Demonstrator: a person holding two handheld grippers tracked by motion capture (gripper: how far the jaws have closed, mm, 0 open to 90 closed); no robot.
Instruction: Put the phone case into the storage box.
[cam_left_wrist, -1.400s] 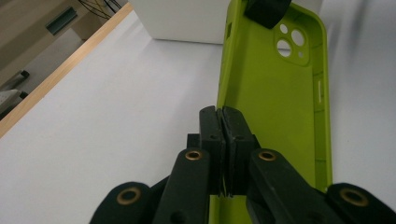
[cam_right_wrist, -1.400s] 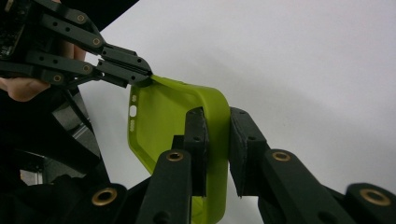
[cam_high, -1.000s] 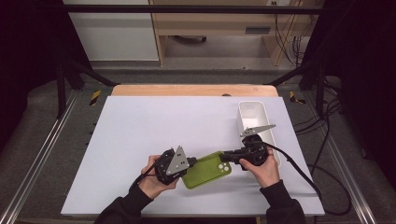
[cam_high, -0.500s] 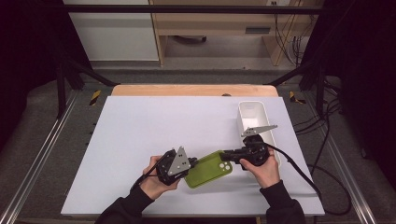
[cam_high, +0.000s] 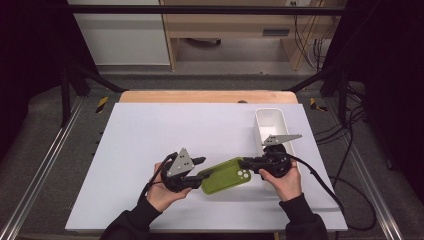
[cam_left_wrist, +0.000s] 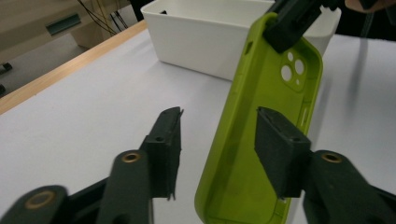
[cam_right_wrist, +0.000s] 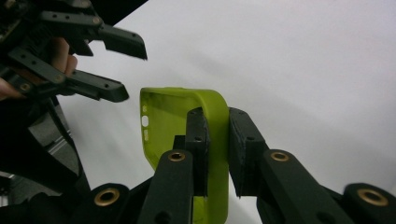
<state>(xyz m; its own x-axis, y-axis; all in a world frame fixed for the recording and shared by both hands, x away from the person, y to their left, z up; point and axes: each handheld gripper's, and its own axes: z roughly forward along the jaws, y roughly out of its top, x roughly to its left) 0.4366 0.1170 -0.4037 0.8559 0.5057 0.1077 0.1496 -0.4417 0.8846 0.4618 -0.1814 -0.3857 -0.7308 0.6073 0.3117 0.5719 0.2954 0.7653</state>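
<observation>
A lime-green phone case (cam_high: 225, 181) hangs just above the white table mat (cam_high: 175, 130), between my two grippers. My right gripper (cam_high: 243, 162) is shut on the case's side wall (cam_right_wrist: 217, 140) near the camera cut-out. My left gripper (cam_high: 204, 168) stands at the case's other end, and its jaws have just been opening. In the left gripper view the case's wall (cam_left_wrist: 224, 154) runs up between the spread jaws of my left gripper (cam_left_wrist: 219, 114), and neither pad presses on it. The right gripper view shows the case's hollow side (cam_right_wrist: 173, 107), with the left gripper (cam_right_wrist: 133, 70) open beyond it.
A white oblong bin (cam_high: 272, 125) stands at the mat's right side, just behind my right hand; its wall (cam_left_wrist: 201, 32) is also in the left gripper view. A wooden table edge (cam_high: 207, 96) runs along the back. Black cables trail off to the right.
My left gripper's jaws have spread apart and let go of the case's end. The case stays in the right gripper, and both hands have hardly shifted.
</observation>
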